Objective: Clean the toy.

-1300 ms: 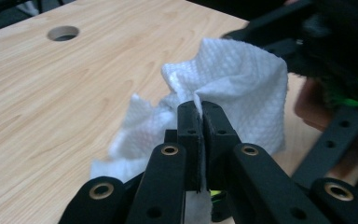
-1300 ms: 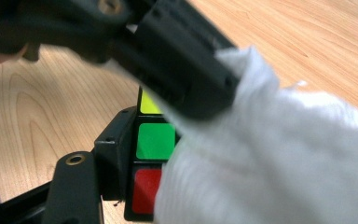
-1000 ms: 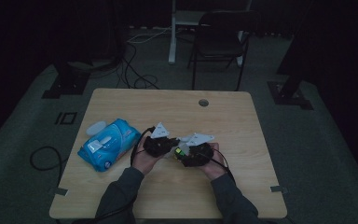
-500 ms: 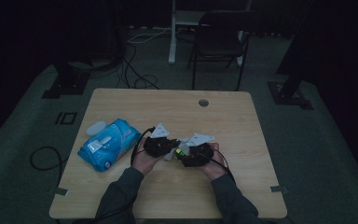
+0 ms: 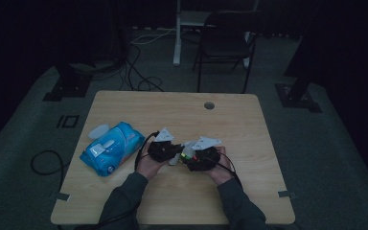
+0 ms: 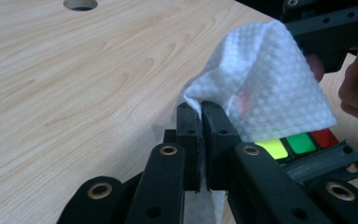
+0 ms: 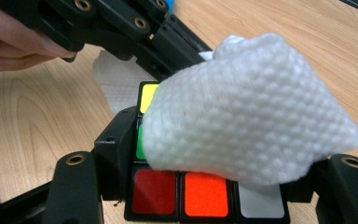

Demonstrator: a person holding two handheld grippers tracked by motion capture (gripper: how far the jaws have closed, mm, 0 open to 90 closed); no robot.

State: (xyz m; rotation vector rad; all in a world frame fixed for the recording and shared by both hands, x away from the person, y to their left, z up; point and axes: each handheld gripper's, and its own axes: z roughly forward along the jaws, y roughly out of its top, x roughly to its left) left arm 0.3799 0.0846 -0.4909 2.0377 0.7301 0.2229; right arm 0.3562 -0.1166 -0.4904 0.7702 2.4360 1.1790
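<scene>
While the puzzle cube (image 7: 205, 191) is clamped in the right gripper (image 5: 202, 158), a white wipe (image 6: 261, 88) is pinched by the left gripper (image 6: 200, 109). The wipe is draped over the cube's upper face, just beyond the left jaws, so rubbing would be done there.

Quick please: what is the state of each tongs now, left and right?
Left tongs: closed, pinching the white wipe.
Right tongs: closed on the colour cube, with the wipe draped over it.
</scene>
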